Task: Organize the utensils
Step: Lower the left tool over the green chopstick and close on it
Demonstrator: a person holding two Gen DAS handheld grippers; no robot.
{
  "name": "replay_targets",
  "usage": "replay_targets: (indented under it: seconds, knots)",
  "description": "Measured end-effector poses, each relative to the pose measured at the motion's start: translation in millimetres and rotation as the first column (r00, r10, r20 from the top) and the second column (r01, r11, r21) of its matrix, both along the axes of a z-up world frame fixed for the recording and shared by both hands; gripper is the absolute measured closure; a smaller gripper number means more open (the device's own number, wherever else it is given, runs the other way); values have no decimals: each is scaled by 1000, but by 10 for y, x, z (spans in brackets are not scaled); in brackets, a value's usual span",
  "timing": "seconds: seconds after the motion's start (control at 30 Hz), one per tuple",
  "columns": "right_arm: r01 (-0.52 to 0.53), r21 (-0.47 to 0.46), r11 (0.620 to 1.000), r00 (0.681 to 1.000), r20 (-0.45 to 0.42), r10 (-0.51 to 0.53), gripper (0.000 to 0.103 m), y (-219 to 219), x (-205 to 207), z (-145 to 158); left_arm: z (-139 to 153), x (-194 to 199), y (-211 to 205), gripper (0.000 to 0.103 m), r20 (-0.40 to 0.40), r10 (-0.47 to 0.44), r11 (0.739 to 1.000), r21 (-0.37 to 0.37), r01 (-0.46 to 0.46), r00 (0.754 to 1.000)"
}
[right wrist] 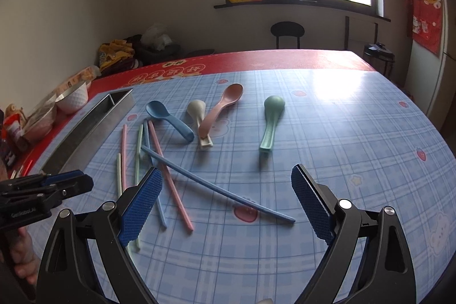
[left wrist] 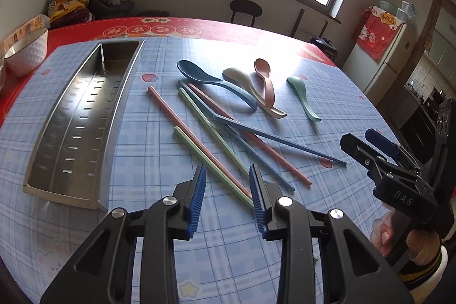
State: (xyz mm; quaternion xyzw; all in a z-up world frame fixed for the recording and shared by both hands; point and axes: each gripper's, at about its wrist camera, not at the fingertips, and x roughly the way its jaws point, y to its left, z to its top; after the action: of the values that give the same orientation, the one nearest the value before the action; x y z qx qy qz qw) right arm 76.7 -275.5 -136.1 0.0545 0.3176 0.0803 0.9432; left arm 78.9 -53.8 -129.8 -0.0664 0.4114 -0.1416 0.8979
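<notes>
- Left wrist view shows the left tool [left wrist: 228,175] with its blue ribbed pads spread and nothing between them, poised over the near ends of the chopsticks.
- Six chopsticks lie crossed in a loose pile on the surface [left wrist: 159,261], which has a blue plaid cover: two pink chopsticks [left wrist: 196,140], two green chopsticks [left wrist: 212,161] and two blue chopsticks [left wrist: 278,139], one blue lying slantwise over the others.
- Four plastic spoons lie beyond the pile: a blue spoon [left wrist: 211,80], a beige spoon [left wrist: 248,86], a pink spoon [left wrist: 265,79] whose handle crosses the beige one, and a green spoon [left wrist: 302,96] apart on the right.
- A long steel tray [left wrist: 82,116] with slotted floor and a divider near its far end sits left of the pile, holding nothing.
- This view alone looks into the tray; a white bowl [left wrist: 27,54] stands at far left on the red cloth border.
- Right tool [left wrist: 370,144] shows at the right edge here, in a hand, its pads apart.
- Right wrist view shows the right tool [right wrist: 226,181] widely released, hovering above the slanted blue chopstick [right wrist: 219,188], gripping nothing.
- Only this view shows snack packets [right wrist: 17,130] beside the bowl [right wrist: 72,99], and the tray's outer wall [right wrist: 85,130].
- Left tool [right wrist: 71,184] enters at the left edge there.
</notes>
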Motion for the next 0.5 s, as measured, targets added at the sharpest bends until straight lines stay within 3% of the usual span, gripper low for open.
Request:
replay_targets:
  seconds: [0.17,0.37,0.5]
  knots:
    - [13,29,999,1000,-11,-13,14,-71,22,-87,-178,214,-5,92,-111,23,998,-56,-29,994]
    - [-5,48,999,1000,-6,6,14,-97,12,-92,-348,421,104,93,-247,76,985,-134,-111,966]
    - [-20,53,998,1000,-1,20,14,-110,-2,-86,-382,459,167,93,-279,107,976,-153,-154,954]
